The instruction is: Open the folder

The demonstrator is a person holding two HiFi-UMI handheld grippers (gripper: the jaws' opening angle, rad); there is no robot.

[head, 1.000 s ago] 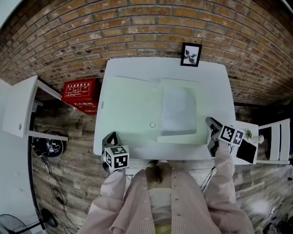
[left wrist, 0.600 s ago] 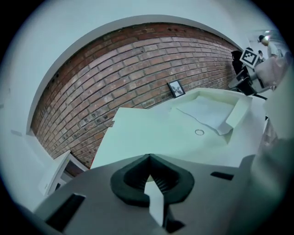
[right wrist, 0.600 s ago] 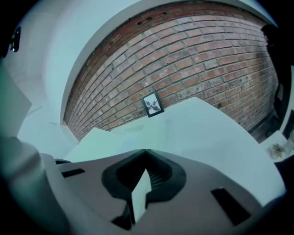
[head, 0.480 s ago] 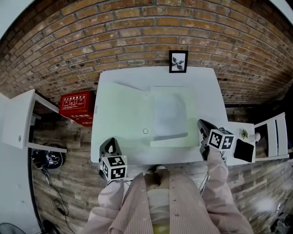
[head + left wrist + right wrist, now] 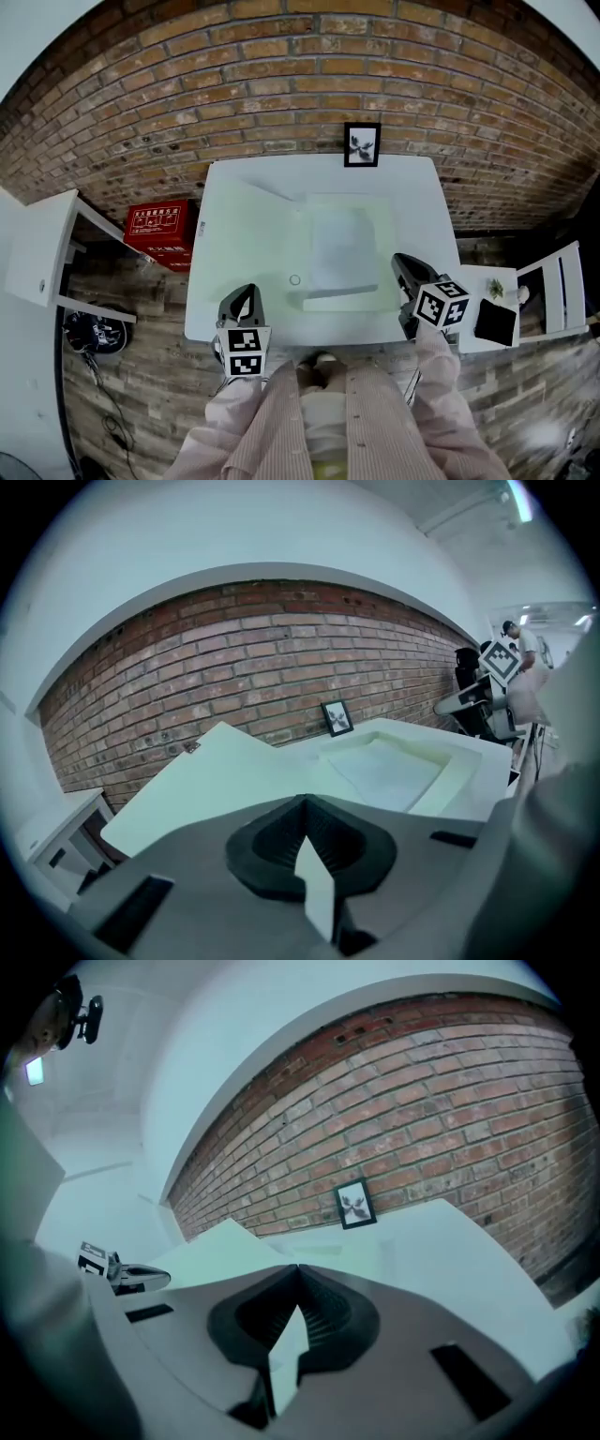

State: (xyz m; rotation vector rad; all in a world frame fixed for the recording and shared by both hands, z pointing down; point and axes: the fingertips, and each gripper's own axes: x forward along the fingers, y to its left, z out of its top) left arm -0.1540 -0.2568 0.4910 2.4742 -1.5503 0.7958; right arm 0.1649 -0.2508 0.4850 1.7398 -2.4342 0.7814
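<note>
My left gripper (image 5: 242, 300) hangs at the near left edge of the white table (image 5: 417, 197), with its jaws pressed together and nothing between them. To its left, on the wooden floor, are a black round device (image 5: 91, 328) with cables, a white side table (image 5: 37, 248) and a red box (image 5: 159, 223) close to the brick wall (image 5: 281, 84). None of these stands between my grippers and the folder. The folder (image 5: 244, 244) lies open in the middle of the table. Its pale green cover is spread to the left and has a small ring (image 5: 294, 279) on it. Its right half makes a shallow tray which holds white sheets (image 5: 342, 246). Behind it a small framed picture (image 5: 362, 143) stands at the far edge, against the wall. My right gripper (image 5: 403, 265) is near the right edge of the folder, also closed tight and empty. Further right, a small white stand (image 5: 478, 277) carries a black thing (image 5: 494, 322) and a little plant (image 5: 495, 289). In the head view the cover looks flat, but in the left gripper view its far left corner seems to rise a little from the table. The right gripper view shows my left gripper far to its left side.
</note>
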